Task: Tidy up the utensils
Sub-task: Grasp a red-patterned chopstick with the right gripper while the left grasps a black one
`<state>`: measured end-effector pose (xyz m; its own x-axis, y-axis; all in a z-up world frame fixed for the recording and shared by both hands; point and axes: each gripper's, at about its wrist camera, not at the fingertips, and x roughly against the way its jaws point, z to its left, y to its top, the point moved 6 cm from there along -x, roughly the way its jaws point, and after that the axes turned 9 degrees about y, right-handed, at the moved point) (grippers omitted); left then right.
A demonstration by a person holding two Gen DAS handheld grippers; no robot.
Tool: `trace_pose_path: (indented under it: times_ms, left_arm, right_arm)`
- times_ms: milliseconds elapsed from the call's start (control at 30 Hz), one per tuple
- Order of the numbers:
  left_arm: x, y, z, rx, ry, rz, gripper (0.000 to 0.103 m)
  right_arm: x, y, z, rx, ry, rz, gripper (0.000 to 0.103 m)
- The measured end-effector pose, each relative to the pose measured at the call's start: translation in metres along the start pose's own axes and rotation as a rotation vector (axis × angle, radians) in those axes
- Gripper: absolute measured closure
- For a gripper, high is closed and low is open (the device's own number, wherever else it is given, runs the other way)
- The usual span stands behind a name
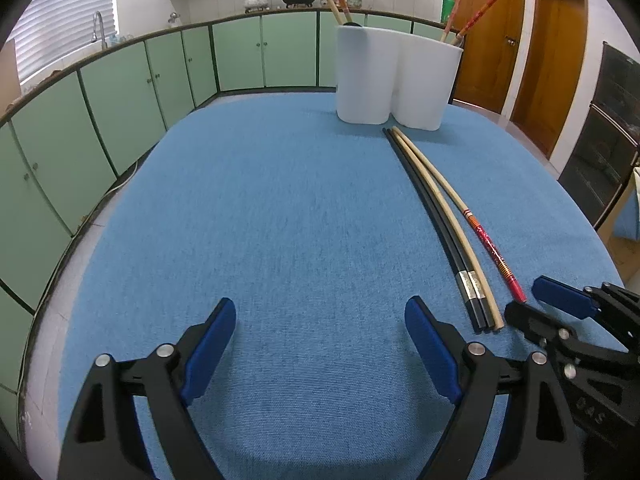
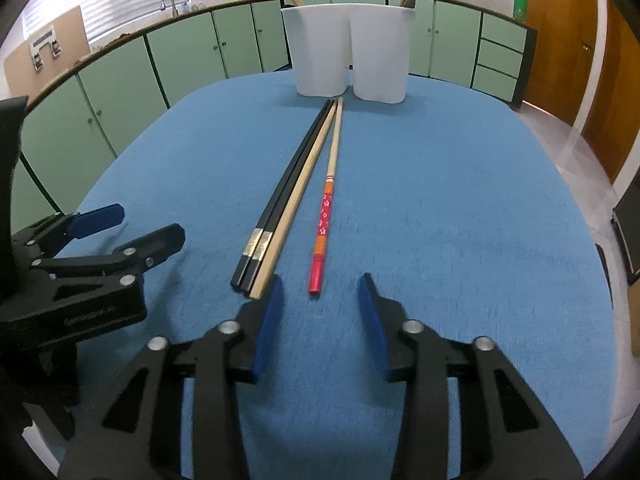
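Right claw [image 2: 320, 300] behind red chopstick [image 2: 324, 224]

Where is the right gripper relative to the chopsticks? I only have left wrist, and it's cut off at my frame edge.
Observer: The right gripper is open. The near end of the red-handled chopstick lies just ahead of the gap between its fingers.
Operator: Are the others in the way?
Observer: The plain wooden chopstick ends right beside the gripper's left pad; I cannot tell if they touch. The black pair lies further left, outside the fingers.
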<state>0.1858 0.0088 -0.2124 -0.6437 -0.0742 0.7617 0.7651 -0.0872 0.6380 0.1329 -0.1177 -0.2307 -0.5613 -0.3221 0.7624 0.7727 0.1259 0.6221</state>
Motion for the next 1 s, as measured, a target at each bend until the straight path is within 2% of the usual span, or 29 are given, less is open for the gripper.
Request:
trace_pose_path:
  times_ms: [67, 100, 167, 267, 433, 600, 800, 1000]
  left_arm:
    - [0.000, 0.000, 0.000, -0.004, 0.000, 0.001, 0.018]
    - [0.000, 0.000, -0.001, -0.006, 0.001, 0.002, 0.018]
    - [0.000, 0.000, -0.002, -0.012, 0.002, 0.002, 0.018]
    - [0.001, 0.000, -0.005, -0.016, -0.005, -0.003, 0.018]
    - [0.005, 0.000, -0.017, -0.001, -0.069, 0.004, 0.018]
    - [0.007, 0.000, -0.038, -0.030, -0.110, 0.011, 0.018]
    - [0.003, -0.002, -0.055, -0.091, -0.091, 0.022, 0.018]
    - [-0.001, -0.001, -0.046, -0.067, -0.051, 0.036, 0.014]
  right_arm:
    - [-0.002, 0.002, -0.002, -0.011, 0.012, 0.002, 0.093]
    - [-0.002, 0.002, -0.004, -0.015, 0.015, 0.002, 0.097]
    - [-0.001, 0.002, -0.008, -0.032, 0.034, 0.001, 0.097]
    - [0.003, 0.002, -0.015, -0.019, 0.000, -0.007, 0.098]
    - [0.015, -0.005, -0.039, -0.062, -0.034, -0.015, 0.098]
    - [0.020, -0.010, -0.056, -0.098, -0.037, -0.024, 0.098]
    - [0.019, -0.011, -0.058, -0.099, -0.034, -0.027, 0.098]
    - [0.022, -0.012, -0.058, -0.109, -0.022, -0.029, 0.098]
